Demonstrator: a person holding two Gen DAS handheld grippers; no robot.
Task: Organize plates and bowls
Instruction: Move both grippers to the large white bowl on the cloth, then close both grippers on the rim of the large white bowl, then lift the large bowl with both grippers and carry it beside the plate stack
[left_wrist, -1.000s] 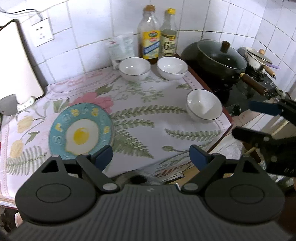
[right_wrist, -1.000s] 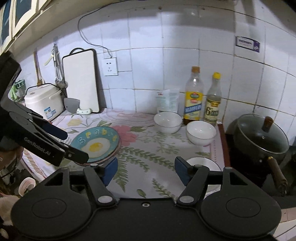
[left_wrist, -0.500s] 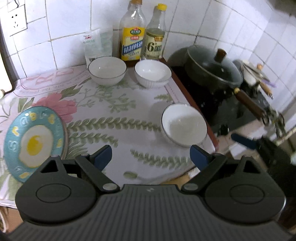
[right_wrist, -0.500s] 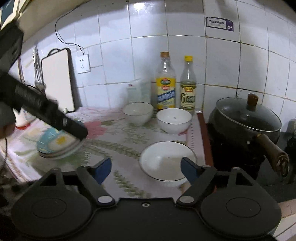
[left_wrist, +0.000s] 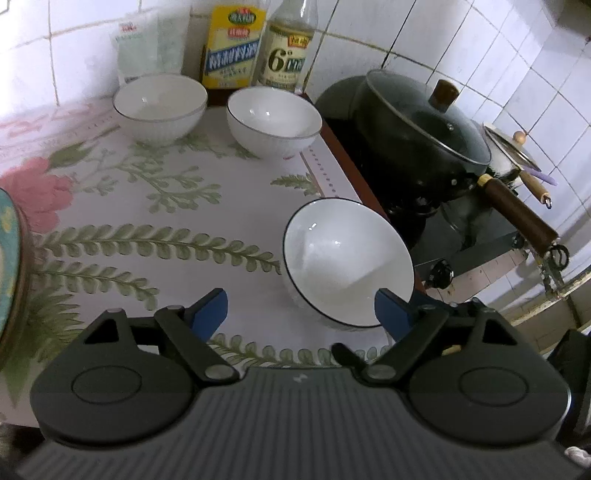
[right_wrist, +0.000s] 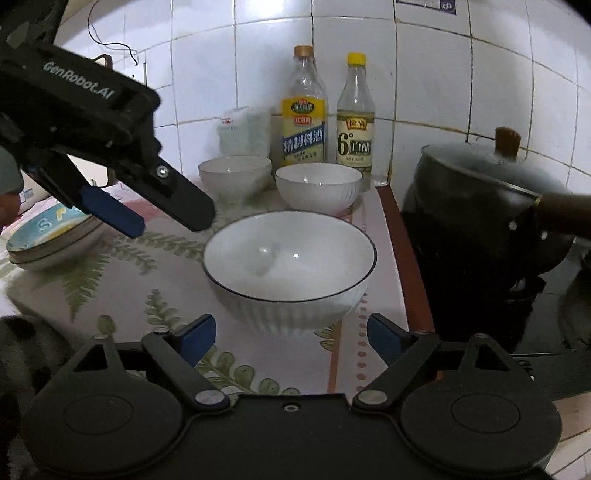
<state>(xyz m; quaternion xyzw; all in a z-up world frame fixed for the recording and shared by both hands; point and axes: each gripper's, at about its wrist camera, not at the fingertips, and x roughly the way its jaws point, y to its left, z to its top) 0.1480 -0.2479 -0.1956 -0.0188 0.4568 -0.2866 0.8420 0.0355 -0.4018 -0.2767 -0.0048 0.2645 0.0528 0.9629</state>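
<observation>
Looking along the left wrist view first: left gripper (left_wrist: 301, 312) jaws wide, closing slightly, nothing gripped. Its right blue pad (left_wrist: 391, 314) sits just beside the near rim of the near bowl (left_wrist: 347, 262); contact cannot be told. Bowl is glossy white, dark-rimmed, ribbed outside, standing close to the right edge of the counter (left_wrist: 147, 206), which carries a smooth floral cloth. Two matching bowls at the back: back left bowl (left_wrist: 159, 107), back right bowl (left_wrist: 273, 120), apart from each other, just in front of two bottles (left_wrist: 258, 44). Blue plate (left_wrist: 9, 266) cut off at the left edge. Open cloth lies between plate and near bowl. Right of the counter edge: dark lidded pot (left_wrist: 424, 129) with a wooden handle, on a stove.

Right wrist view: right gripper (right_wrist: 288, 334) jaws wide and opening, empty; near bowl (right_wrist: 290, 258) sits just ahead, between the lines of the two pads, not touched. Left gripper (right_wrist: 166, 218) hangs up-left over the cloth, above the bowl's left side. Blue plate (right_wrist: 48, 236) rests on a stack at far left. Back bowls (right_wrist: 317, 186) stand near the tiled wall. Pot (right_wrist: 480, 206) crowds the right side.
</observation>
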